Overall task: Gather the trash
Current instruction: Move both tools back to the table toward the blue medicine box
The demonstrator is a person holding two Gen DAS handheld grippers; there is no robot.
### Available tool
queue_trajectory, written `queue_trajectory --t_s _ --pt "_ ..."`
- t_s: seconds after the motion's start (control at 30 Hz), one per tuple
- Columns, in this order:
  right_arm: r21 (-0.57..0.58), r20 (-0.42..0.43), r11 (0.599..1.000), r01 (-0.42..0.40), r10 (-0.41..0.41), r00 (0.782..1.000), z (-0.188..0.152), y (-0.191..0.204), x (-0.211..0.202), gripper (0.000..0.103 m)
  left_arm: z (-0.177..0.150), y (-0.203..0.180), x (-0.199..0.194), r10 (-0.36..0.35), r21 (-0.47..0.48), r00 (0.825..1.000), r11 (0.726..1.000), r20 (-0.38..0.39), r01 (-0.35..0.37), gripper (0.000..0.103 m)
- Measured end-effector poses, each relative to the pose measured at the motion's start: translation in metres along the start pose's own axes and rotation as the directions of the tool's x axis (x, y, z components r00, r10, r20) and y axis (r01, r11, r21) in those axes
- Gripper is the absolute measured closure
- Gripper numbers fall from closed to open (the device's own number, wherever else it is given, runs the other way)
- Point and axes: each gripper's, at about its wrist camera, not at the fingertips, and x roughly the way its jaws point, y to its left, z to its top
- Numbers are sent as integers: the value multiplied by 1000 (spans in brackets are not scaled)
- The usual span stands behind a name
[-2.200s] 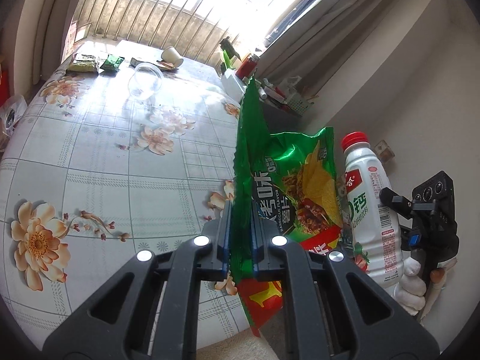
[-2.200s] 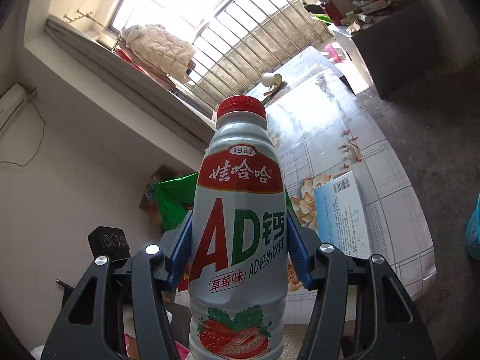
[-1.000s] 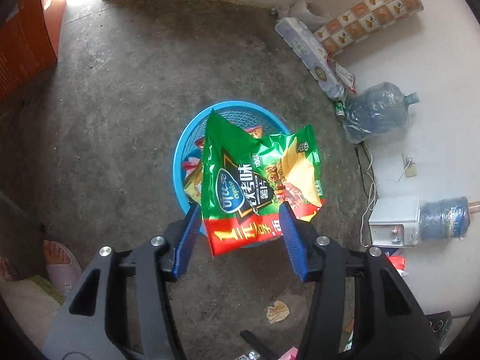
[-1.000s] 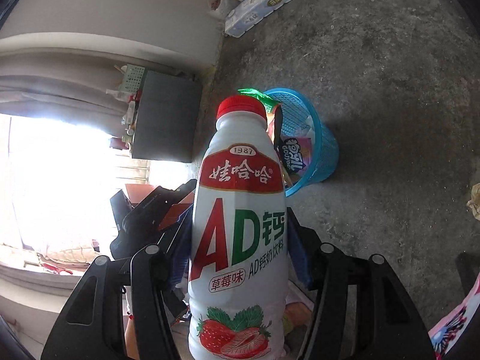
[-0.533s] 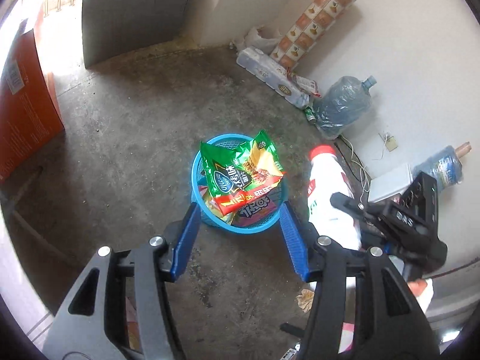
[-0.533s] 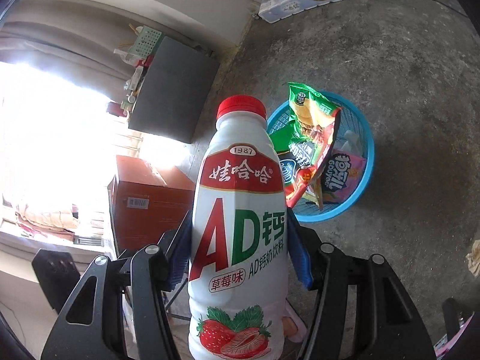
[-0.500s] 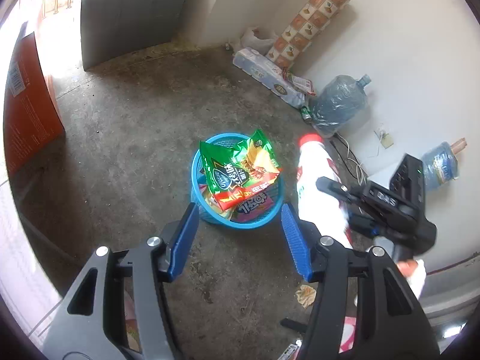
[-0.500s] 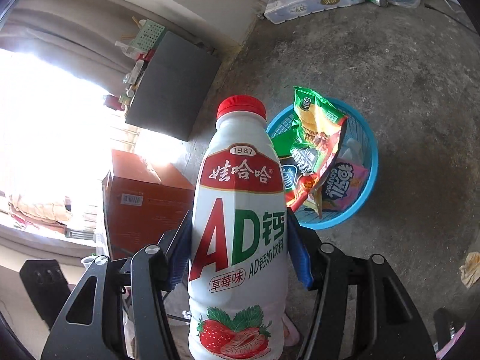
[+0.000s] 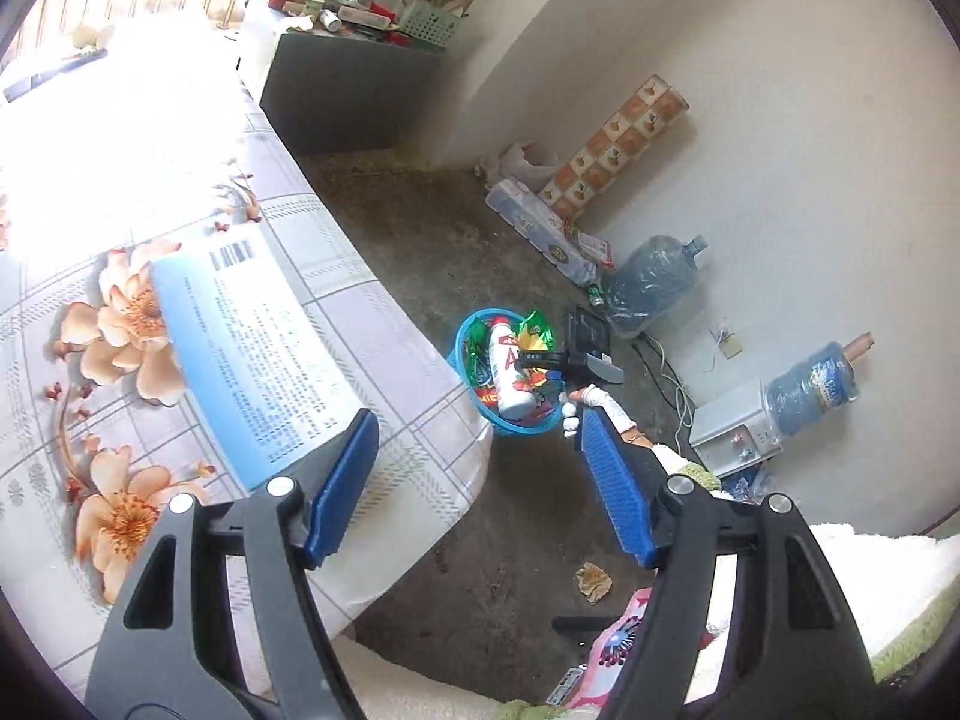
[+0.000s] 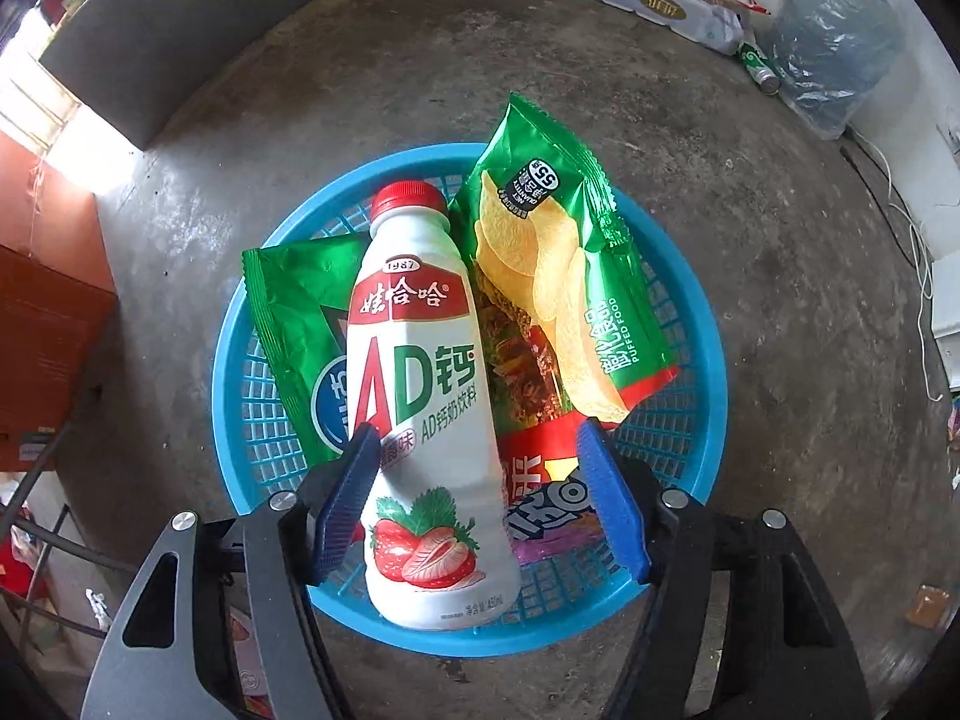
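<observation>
The white plastic drink bottle with a red cap and strawberry label [image 10: 429,396] lies in the round blue plastic mesh basket [image 10: 690,360] on the concrete floor [image 10: 810,300], resting on the green crisp bags [image 10: 552,276]. Its base reaches the near rim.

Risks, as I judge them:
- The bottle sits on slippery, crumpled bags. It could roll or slide over the near rim onto the floor, since its base lies right at that edge.
- The right gripper [image 10: 477,498] has its jaws opening, and the bottle's lower body is between them. The left pad looks touching or very nearly touching the label; the right pad stands clear. If the gripper is lifted away before the left pad is free, it could drag the bottle up and tip it out.
- The basket looks light; a knock from the jaws could shove it across the floor.

The left gripper [image 9: 480,486] hangs over the near corner of the table with the floral cloth [image 9: 390,360], its jaws opening with nothing between them. A pale blue flat packet with a barcode [image 9: 240,330] lies on the table near that corner, just beside the left pad, not between the jaws. A small crumpled scrap [image 9: 594,579] lies on the floor below.
</observation>
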Motion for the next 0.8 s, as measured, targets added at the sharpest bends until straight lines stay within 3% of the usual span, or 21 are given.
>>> queue_trajectory --t_s 0.07,0.17,0.37,0.63,0.8 --pt "27 -16 999 -33 34 999 -1 0 13 47 0 10 -15 54 2 998 999 27 -54 36" --pt "79 -56 993 -87 92 994 -5 0 32 54 5 29 -30 74 -52 996 996 51 -71 36" --pt "67 -71 996 -53 58 996 -9 17 33 53 9 51 -48 99 -137 990 987 104 -84 36" --pt "156 68 969 -194 185 980 -31 -24 -55 44 2 73 -77 107 -177 978 981 176 -76 33" --pt "182 177 924 -337 306 935 -71 -45 -129 38 -4 84 -96 148 -186 965 976 215 -109 31"
